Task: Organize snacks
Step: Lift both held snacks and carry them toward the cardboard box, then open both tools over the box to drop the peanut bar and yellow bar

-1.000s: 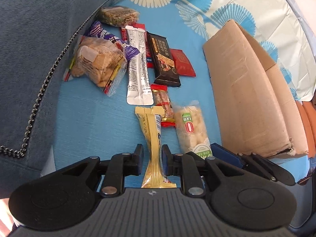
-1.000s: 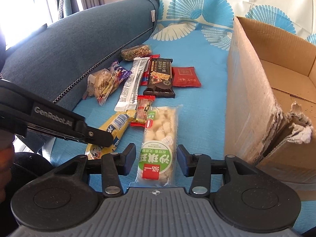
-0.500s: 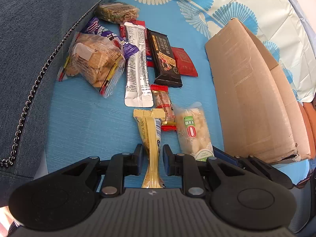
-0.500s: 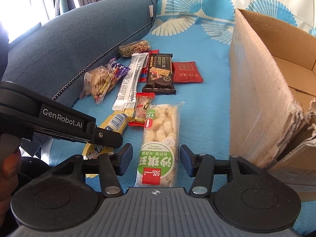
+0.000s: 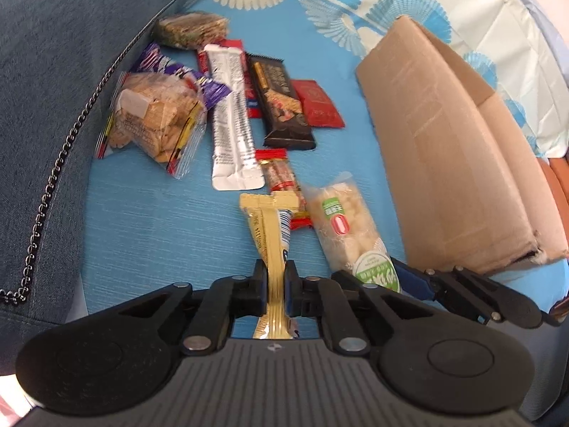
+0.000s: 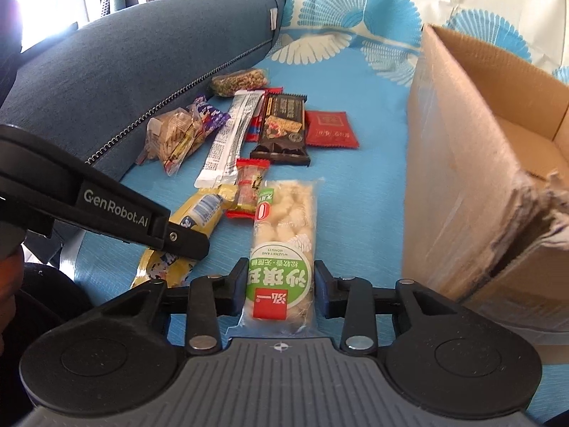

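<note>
My left gripper [image 5: 275, 281] is shut on a yellow snack packet [image 5: 272, 235] that lies on the blue sofa cover; the packet also shows in the right wrist view [image 6: 193, 220]. My right gripper [image 6: 281, 281] has its jaws against both sides of a clear rice-puff pack with a green label [image 6: 282, 242], which also shows in the left wrist view [image 5: 346, 227]. Several other snacks lie beyond: a small red candy [image 6: 249, 185], a silver stick pack [image 6: 231, 135], a dark bar [image 6: 282, 124], a red sachet [image 6: 330, 130] and a biscuit bag [image 6: 174, 138].
An open cardboard box [image 6: 473, 163] stands on the right, its near corner torn; it also shows in the left wrist view [image 5: 448, 149]. A blue sofa armrest [image 6: 106, 78] runs along the left. A nut bag [image 6: 238, 82] lies at the back.
My left gripper has closed onto the yellow packet. My right gripper's jaws have narrowed from wide open to touching the rice-puff pack's sides.
</note>
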A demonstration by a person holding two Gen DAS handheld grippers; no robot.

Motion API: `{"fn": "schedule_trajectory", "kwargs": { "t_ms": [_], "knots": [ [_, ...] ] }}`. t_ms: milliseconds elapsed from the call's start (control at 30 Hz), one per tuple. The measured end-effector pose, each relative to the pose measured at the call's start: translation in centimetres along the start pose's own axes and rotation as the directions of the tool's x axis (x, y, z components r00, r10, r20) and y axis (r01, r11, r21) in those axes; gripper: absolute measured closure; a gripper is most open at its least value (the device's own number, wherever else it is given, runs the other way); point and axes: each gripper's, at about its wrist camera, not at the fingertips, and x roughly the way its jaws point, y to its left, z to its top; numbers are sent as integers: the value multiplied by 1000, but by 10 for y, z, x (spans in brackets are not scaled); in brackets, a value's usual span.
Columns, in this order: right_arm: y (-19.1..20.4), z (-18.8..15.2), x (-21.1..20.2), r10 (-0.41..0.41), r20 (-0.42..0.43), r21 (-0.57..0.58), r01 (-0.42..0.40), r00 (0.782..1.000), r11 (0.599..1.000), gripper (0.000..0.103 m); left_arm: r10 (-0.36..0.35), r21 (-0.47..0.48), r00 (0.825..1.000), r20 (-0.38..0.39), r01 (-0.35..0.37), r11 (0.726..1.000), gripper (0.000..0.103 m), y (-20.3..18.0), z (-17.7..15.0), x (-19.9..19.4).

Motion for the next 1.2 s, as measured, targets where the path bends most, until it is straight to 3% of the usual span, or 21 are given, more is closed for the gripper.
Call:
{"fn": "schedule_trajectory", "kwargs": {
  "t_ms": [267,567,700,900,967,1067,1200],
  "knots": [
    [6,3,-34,-6,115,-39,11,993,999,65,-54,24,991,121,51,998,95,-1,-12,-36],
    [-1,16,-86,7,247,-56,7,969,998,65,-113,-17,953,281,123,992,95,8,-20,-73],
    [-20,30,-117,17,336,-39,-4,942,999,65,-137,-8,937,322,148,989,95,9,-21,-82],
    [-65,21,-132,-6,405,54,-18,914,998,65,-176,-16,921,348,194,981,95,13,-21,-84],
    [-76,16,-130,-21,400,101,-21,916,995,65,-176,-24,922,344,196,980,95,13,-19,-81],
    [-78,17,-131,-23,441,94,-21,897,995,65,-165,-25,925,341,185,982,95,12,-17,-76],
    [-82,18,-122,-7,436,101,-41,900,994,65,-148,-5,931,335,159,987,95,8,-15,-71]
  ]
}}
